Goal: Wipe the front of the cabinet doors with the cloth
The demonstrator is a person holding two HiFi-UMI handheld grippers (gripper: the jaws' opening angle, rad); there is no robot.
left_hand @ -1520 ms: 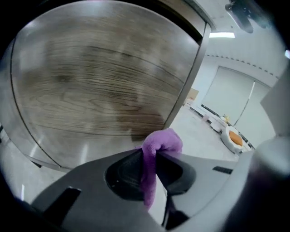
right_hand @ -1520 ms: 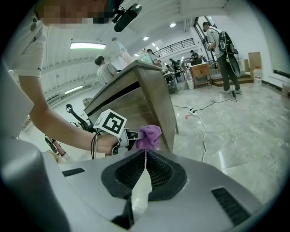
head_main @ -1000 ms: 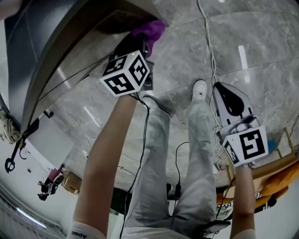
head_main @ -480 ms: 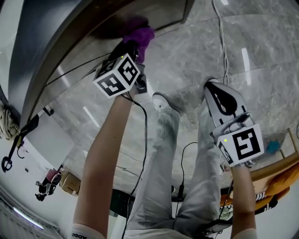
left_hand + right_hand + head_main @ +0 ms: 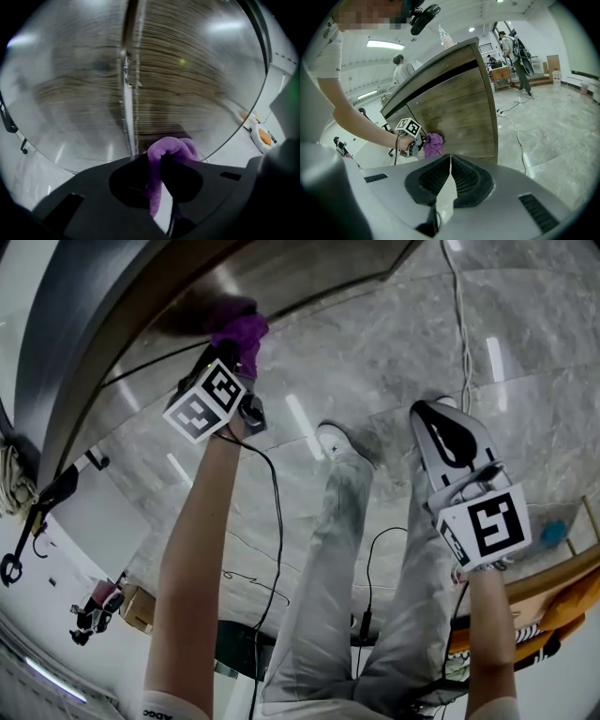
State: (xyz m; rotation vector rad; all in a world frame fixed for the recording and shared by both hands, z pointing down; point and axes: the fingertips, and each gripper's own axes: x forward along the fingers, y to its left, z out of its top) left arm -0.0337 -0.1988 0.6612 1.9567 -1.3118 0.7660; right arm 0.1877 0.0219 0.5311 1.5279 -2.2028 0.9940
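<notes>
My left gripper (image 5: 234, 352) is shut on a purple cloth (image 5: 241, 332), which presses against the wood-grain cabinet door (image 5: 281, 277) low down. In the left gripper view the cloth (image 5: 168, 151) bulges out between the jaws (image 5: 159, 176), just right of the vertical seam (image 5: 130, 93) between two doors. The right gripper view shows the cabinet (image 5: 450, 108) from the side, with the cloth (image 5: 434, 143) against its lower front. My right gripper (image 5: 450, 442) hangs beside my leg, away from the cabinet, its jaws (image 5: 449, 176) shut on nothing.
The marble floor (image 5: 375, 362) runs below the cabinet, crossed by a white cable (image 5: 459, 315). A black cable (image 5: 277, 521) trails from the left gripper. An orange chair (image 5: 562, 606) stands at the right. People and a desk stand in the far background (image 5: 508, 70).
My left gripper has slid the cloth leftward along the bottom of the cabinet door. The right gripper has stayed nearly still beside my leg.
</notes>
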